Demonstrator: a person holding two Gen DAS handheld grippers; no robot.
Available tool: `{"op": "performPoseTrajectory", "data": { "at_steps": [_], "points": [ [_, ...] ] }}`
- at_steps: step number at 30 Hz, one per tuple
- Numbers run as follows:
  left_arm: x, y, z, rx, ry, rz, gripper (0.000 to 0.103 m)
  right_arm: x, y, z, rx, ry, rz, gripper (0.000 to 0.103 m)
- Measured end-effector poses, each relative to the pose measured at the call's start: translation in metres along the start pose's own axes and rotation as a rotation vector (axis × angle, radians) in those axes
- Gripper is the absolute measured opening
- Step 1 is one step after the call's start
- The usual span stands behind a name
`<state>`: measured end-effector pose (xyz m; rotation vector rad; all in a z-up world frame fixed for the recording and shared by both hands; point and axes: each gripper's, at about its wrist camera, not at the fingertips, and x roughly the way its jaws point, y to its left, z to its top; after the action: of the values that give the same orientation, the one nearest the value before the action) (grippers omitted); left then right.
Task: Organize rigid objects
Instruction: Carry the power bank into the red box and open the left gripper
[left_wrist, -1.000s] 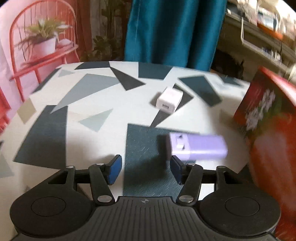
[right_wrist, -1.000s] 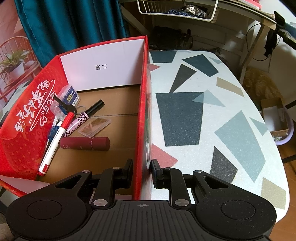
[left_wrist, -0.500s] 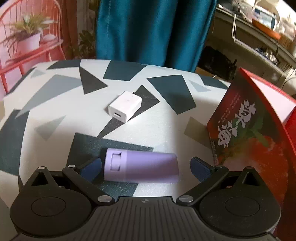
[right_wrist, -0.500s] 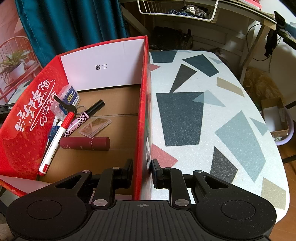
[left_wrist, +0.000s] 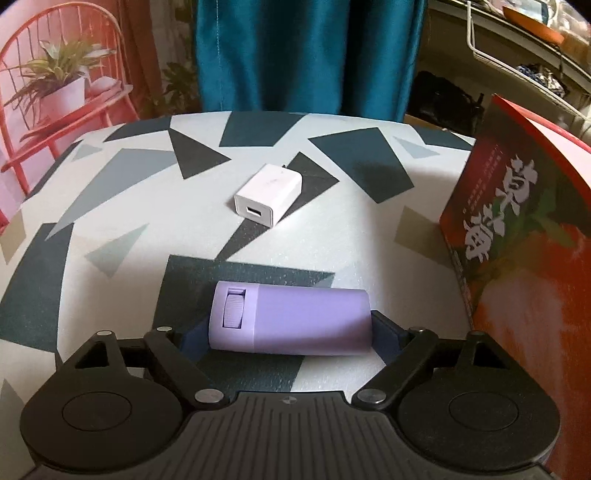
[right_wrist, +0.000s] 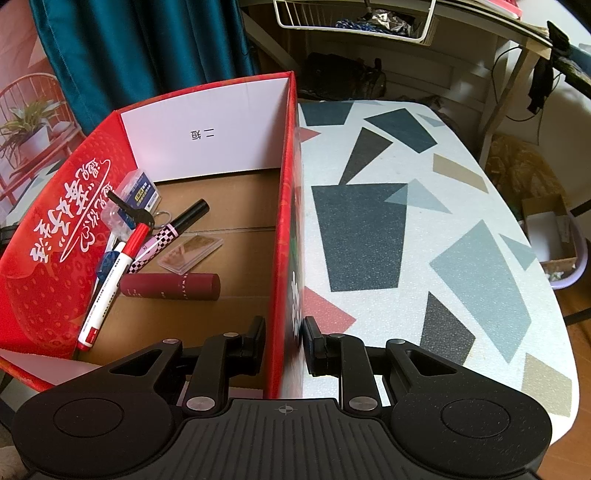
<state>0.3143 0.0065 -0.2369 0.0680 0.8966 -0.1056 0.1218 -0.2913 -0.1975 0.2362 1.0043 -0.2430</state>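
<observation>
A lilac cylinder-shaped case (left_wrist: 291, 321) with a slider lies crosswise on the table between the fingers of my left gripper (left_wrist: 290, 334), which is wide open around it, one pad at each end. A white USB charger (left_wrist: 267, 194) lies farther back on the table. The red cardboard box (left_wrist: 517, 229) stands at the right. My right gripper (right_wrist: 283, 345) is shut on the box's right wall (right_wrist: 286, 229). Inside the box lie a dark red tube (right_wrist: 170, 287), a red-capped marker (right_wrist: 110, 280), a checkered pen (right_wrist: 173, 230) and keys (right_wrist: 129, 214).
The table (right_wrist: 406, 236) is white with dark and grey patches. A teal curtain (left_wrist: 306, 51) hangs behind it. A red chair with a potted plant (left_wrist: 55, 85) stands at the far left. Shelves with a wire basket (right_wrist: 354, 18) stand behind the box.
My left gripper has opened wide and moved forward and right, so the lilac case now lies between its fingers. The right gripper has kept its hold on the box wall.
</observation>
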Motion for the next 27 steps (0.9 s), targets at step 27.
{"op": "performPoseTrajectory", "data": {
  "at_steps": [27],
  "points": [
    [-0.07, 0.01, -0.009, 0.123, -0.213, -0.158, 0.088, 0.001, 0.001, 0.0, -0.014, 0.008, -0.028, 0.015]
  ]
}}
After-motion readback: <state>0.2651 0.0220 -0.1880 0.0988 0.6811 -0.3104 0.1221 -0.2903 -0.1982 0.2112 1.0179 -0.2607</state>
